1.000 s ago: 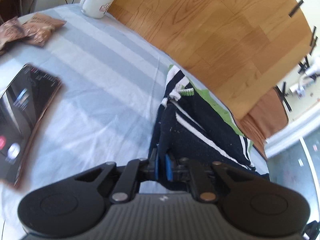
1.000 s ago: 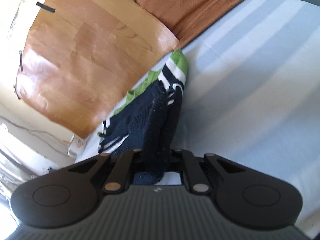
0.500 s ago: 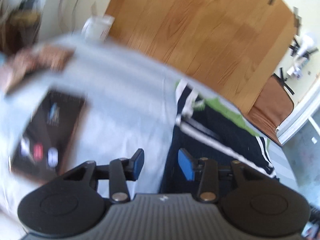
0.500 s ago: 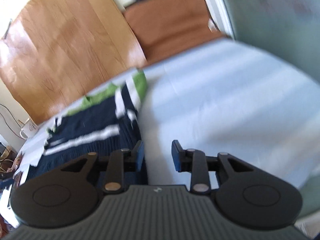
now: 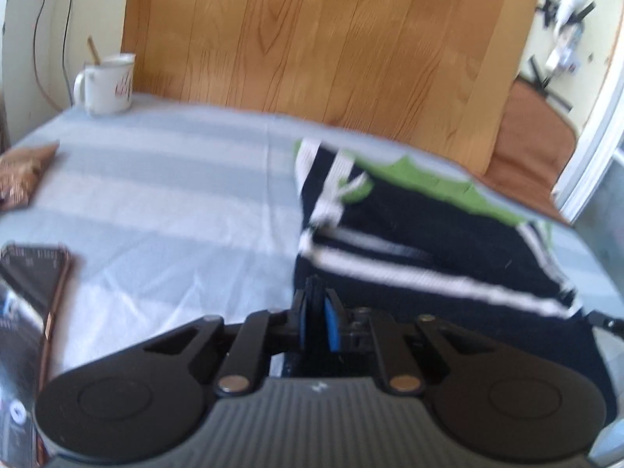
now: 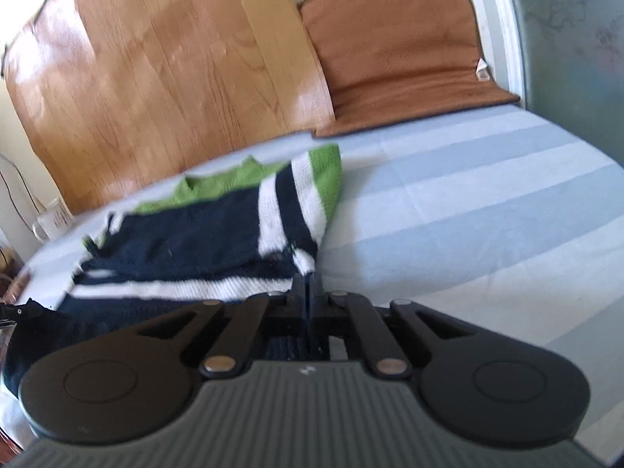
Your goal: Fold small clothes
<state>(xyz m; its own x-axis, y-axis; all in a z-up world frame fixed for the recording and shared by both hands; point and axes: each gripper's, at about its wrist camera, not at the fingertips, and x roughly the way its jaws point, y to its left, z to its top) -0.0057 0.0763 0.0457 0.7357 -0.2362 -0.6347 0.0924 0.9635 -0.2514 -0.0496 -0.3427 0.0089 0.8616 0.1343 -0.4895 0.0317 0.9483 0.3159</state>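
Observation:
A small knitted sweater (image 5: 421, 234), navy with white stripes and a green top, lies partly folded on the light blue striped cloth (image 5: 163, 202). It also shows in the right wrist view (image 6: 202, 241). My left gripper (image 5: 318, 321) is shut on the sweater's near left edge, with dark knit between its blue pads. My right gripper (image 6: 308, 296) is shut on the sweater's near right edge, with navy knit pinched between the jaws.
A white mug (image 5: 107, 84) stands at the far left corner. A brown snack packet (image 5: 21, 173) and a phone (image 5: 31, 296) lie on the left. A wooden board (image 5: 331, 39) and a brown cushion (image 6: 397, 50) lean behind the table.
One second ago both grippers held the sweater raised. Half a second ago both were open and the sweater lay flat. Now both have shut on its near edge.

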